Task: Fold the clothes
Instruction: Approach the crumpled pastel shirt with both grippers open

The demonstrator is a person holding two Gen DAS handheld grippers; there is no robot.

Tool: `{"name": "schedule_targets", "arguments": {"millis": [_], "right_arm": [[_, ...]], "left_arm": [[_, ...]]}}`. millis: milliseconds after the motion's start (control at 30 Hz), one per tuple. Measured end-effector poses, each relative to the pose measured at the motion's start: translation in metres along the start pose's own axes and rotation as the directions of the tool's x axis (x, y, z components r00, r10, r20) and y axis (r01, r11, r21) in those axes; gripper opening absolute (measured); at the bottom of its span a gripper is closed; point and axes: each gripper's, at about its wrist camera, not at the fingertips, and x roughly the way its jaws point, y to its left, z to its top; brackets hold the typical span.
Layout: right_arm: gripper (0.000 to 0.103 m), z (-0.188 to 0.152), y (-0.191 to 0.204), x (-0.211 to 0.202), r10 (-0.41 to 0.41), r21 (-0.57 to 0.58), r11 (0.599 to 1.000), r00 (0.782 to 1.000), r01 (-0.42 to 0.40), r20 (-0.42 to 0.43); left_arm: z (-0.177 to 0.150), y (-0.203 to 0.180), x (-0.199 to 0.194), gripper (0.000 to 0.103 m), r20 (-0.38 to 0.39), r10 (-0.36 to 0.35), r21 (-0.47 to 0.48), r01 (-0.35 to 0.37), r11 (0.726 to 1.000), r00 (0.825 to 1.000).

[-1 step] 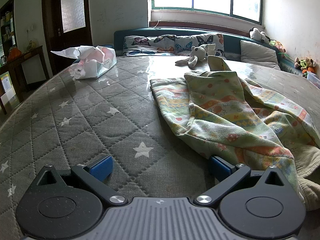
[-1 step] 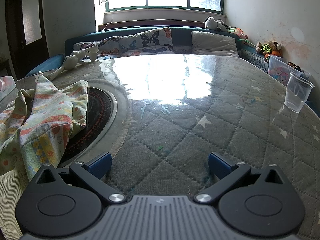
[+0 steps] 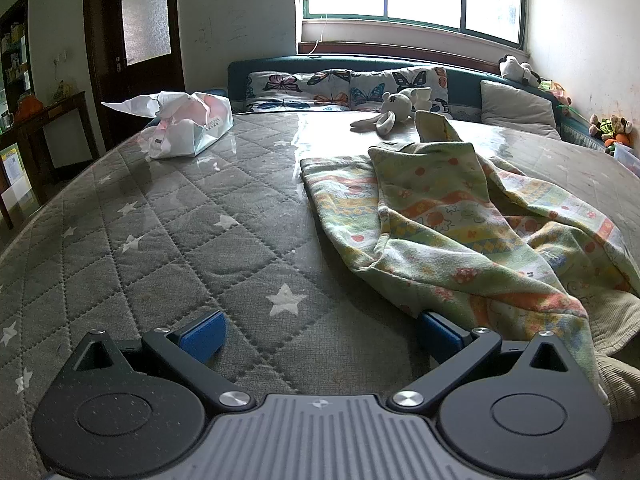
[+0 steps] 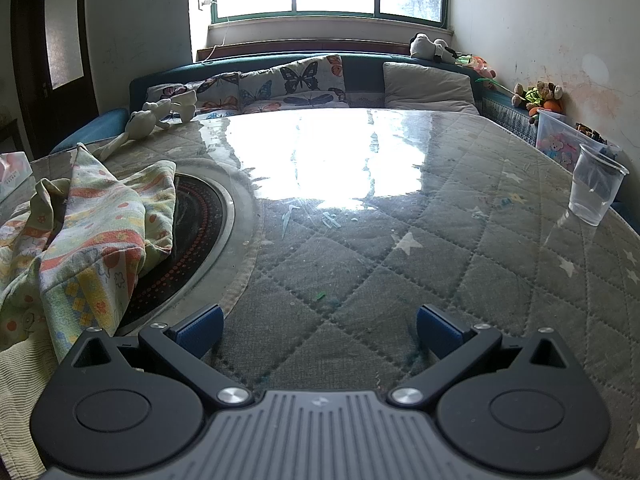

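On the quilted bench (image 3: 168, 240) a patterned garment (image 3: 460, 232) lay crumpled (unfolded); both the left hand-held gripper (image 3: 320, 334) and right hand-held gripper (image 4: 320, 330) gaped wide, holding nothing, probably poised to grasp.

garment (image 3: 460, 232) — pastel print (crumpled) | unfolded | on quilted table (image 3: 168, 240)

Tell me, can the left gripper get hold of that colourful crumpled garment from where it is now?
Probably yes. The left gripper is open and the garment lies just ahead to its right, its near edge beside the right finger, nothing between them.
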Motion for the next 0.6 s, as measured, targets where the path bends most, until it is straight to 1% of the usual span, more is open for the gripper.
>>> {"name": "schedule_targets", "arguments": {"millis": [300, 400, 467, 600], "right_arm": [[0.103, -0.005, 0.005, -0.004, 0.001, -0.005, 1.000, 1.000, -0.001, -0.005], [0.103, -0.007, 0.011, -0.010, 0.031, -0.033, 0.999, 0.999, -0.031, -0.013], [0.103, -0.009, 0.015, -0.020, 0.040, -0.049, 0.998, 0.999, -0.040, -0.010], [0.103, -0.012, 0.021, -0.039, 0.086, -0.076, 0.993, 0.996, -0.085, 0.001]], "left_arm": [[-0.004, -0.007, -0.013, 0.103, -0.025, 0.006, -0.001, -0.006, 1.000, 1.000], [-0.006, -0.005, -0.017, 0.103, -0.043, -0.009, -0.004, 0.009, 1.000, 0.999], [-0.008, -0.007, -0.021, 0.103, -0.049, -0.012, -0.002, 0.012, 1.000, 0.999], [-0.011, -0.012, -0.031, 0.103, -0.054, -0.018, 0.008, 0.018, 1.000, 0.998]]}}
